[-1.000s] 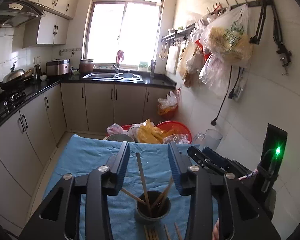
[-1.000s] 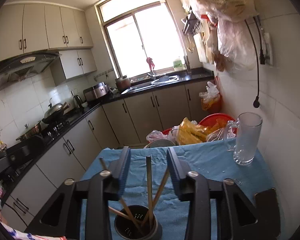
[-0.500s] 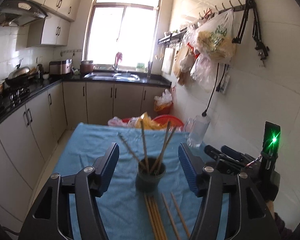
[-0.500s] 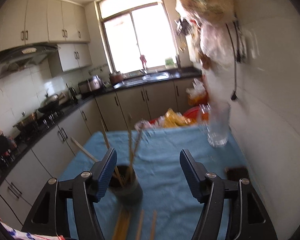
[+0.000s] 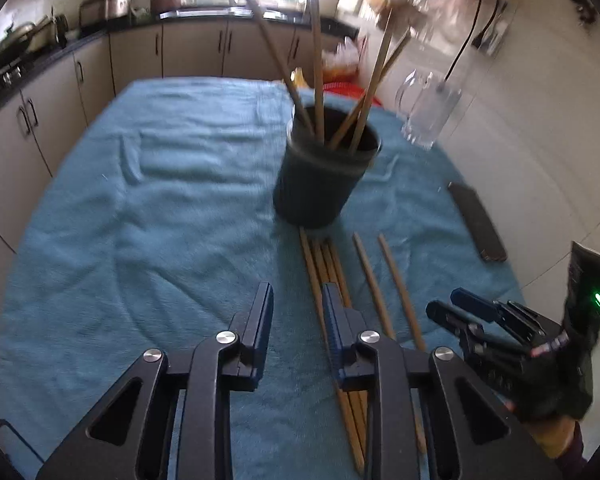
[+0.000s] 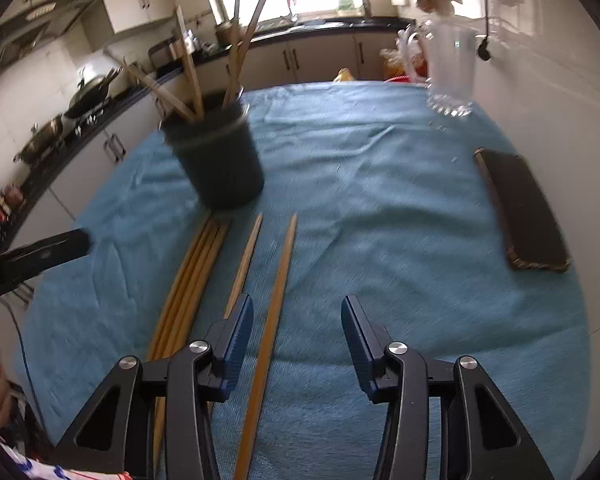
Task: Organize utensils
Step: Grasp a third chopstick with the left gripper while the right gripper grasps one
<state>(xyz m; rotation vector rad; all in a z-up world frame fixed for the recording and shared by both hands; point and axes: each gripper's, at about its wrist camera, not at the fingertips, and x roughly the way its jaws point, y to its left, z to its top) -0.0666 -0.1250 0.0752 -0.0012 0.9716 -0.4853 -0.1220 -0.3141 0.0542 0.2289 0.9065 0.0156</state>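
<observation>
**Chopsticks in the pot, chopsticks on the cloth**

A dark round pot [image 5: 324,172] stands upright on the blue cloth [image 5: 160,208] that covers the bench. Four or five wooden chopsticks [image 5: 317,60] stand in it, fanned out and leaning against its rim, their free ends up and away from the cameras. Behind it to the right, near the tiled wall, stands a clear glass mug [image 6: 448,68]; whether anything is in it cannot be told.

Just in front of the pot more chopsticks lie flat on the cloth. A tight bundle [image 6: 196,276] lies side by side, its far end touching or almost touching the foot of the pot. Right of it lie two single chopsticks [image 6: 278,300], a little apart from each other. All of them run lengthwise from the pot toward the cameras.

The left hand-held gripper [image 5: 296,320] hangs low over the cloth, its jaws narrow and closing; only cloth shows between them, with the bundle passing under its right finger. The right hand-held gripper [image 6: 298,332] has its jaws about half open and closing; the right-hand single chopstick runs between them close to the left finger, not pinched.

A dark phone [image 6: 520,216] lies flat near the wall.
</observation>
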